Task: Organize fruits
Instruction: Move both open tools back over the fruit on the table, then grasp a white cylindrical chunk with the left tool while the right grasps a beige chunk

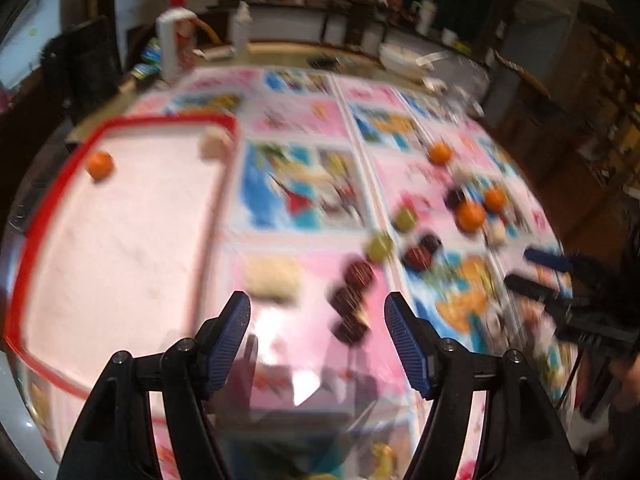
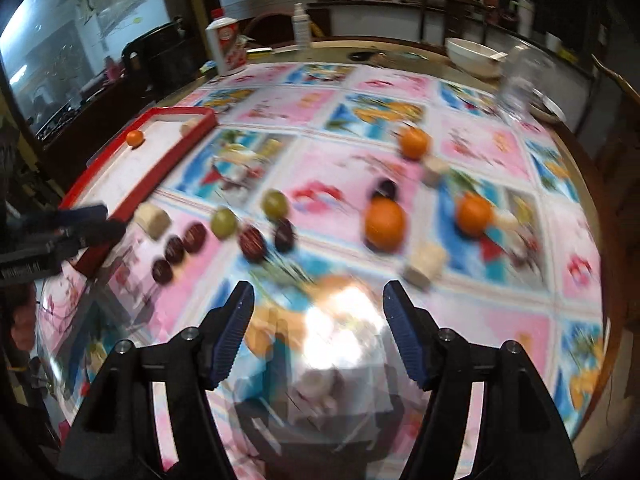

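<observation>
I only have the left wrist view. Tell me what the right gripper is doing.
Observer: The right gripper is open and holds nothing, above the glossy tablecloth.
Operator: Give me what lies nearest ahead of it.
Observer: A pale chunk lies just beyond its right finger.
Operator: Now say where my left gripper is, seen from that side.
Observer: The left gripper is by the near corner of the red tray, close to a pale block.
</observation>
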The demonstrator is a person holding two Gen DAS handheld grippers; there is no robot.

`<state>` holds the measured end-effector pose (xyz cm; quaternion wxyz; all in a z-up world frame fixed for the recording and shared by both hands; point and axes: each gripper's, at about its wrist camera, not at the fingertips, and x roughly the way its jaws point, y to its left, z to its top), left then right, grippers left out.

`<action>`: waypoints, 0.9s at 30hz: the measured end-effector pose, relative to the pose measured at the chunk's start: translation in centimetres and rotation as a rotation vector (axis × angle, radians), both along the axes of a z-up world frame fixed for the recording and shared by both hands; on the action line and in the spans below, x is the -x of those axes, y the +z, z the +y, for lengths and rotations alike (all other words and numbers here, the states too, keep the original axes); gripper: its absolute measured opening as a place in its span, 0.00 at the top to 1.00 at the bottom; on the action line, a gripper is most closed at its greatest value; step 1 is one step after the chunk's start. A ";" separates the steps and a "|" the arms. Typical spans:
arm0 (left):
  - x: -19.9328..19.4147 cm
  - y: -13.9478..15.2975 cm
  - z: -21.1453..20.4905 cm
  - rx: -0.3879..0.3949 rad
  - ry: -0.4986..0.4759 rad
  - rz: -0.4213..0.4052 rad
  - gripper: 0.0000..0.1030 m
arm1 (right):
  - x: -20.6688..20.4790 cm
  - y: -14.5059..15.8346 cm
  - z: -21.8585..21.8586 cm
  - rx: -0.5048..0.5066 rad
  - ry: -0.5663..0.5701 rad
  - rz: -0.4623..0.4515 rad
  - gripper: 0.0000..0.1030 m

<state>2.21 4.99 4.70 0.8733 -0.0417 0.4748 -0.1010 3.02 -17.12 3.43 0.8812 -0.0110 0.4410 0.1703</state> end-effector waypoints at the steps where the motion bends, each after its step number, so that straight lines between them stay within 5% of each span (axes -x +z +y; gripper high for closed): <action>1: 0.3 -0.5 -0.4 0.000 -0.010 0.004 0.32 | 0.4 -0.1 -1.0 0.002 -0.014 -0.004 0.34; 11: 0.9 -1.1 -0.3 -0.042 0.048 0.015 0.32 | -2.1 -2.2 -5.7 -0.016 -0.108 -0.011 0.34; 18: 0.3 -1.0 0.7 -0.020 0.100 0.019 0.32 | -5.4 -3.9 -4.6 -0.035 -0.082 0.016 0.35; 22: 0.0 -1.1 0.6 -0.027 0.101 0.003 0.32 | -6.0 -4.4 -4.8 -0.047 -0.063 0.015 0.64; 27: -1.2 -1.6 0.7 -0.012 0.119 0.012 0.32 | -5.9 -4.5 -4.9 -0.041 -0.051 0.009 0.64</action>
